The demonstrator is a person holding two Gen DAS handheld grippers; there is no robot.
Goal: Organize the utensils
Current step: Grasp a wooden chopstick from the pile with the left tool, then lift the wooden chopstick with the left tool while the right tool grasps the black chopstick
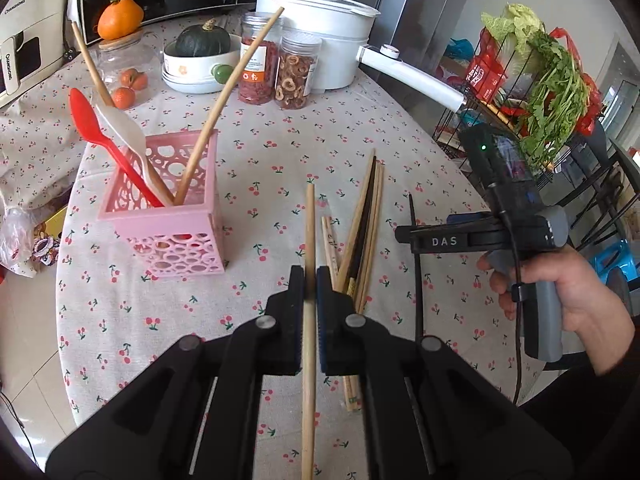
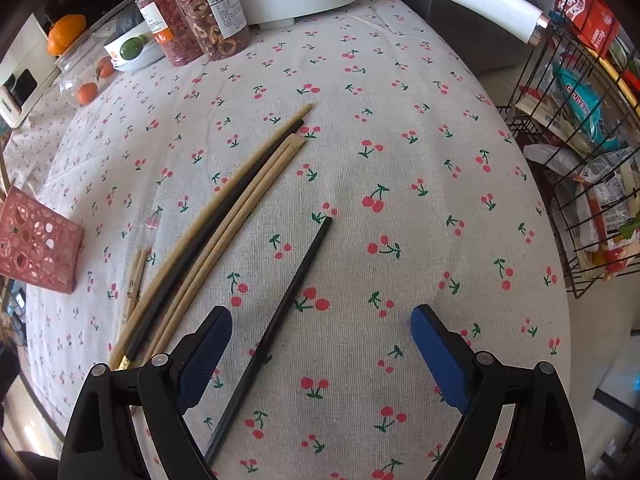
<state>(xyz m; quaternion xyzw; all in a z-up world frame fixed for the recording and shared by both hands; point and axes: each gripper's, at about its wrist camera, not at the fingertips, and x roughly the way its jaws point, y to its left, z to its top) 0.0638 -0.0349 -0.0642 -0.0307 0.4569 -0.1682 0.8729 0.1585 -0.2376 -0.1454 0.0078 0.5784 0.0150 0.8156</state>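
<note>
My left gripper point(image 1: 310, 280) has its fingers clamped on a wooden chopstick point(image 1: 309, 240). My right gripper point(image 2: 320, 344) hangs with fingers spread wide above the black chopstick point(image 2: 280, 320); the pink basket point(image 1: 168, 216) sits at ten o'clock on the table point(image 1: 280, 128).

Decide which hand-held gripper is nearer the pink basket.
Left. The left hand-held gripper sits just right of the pink basket; the right hand-held gripper hovers farther right, beyond the chopsticks.
</note>
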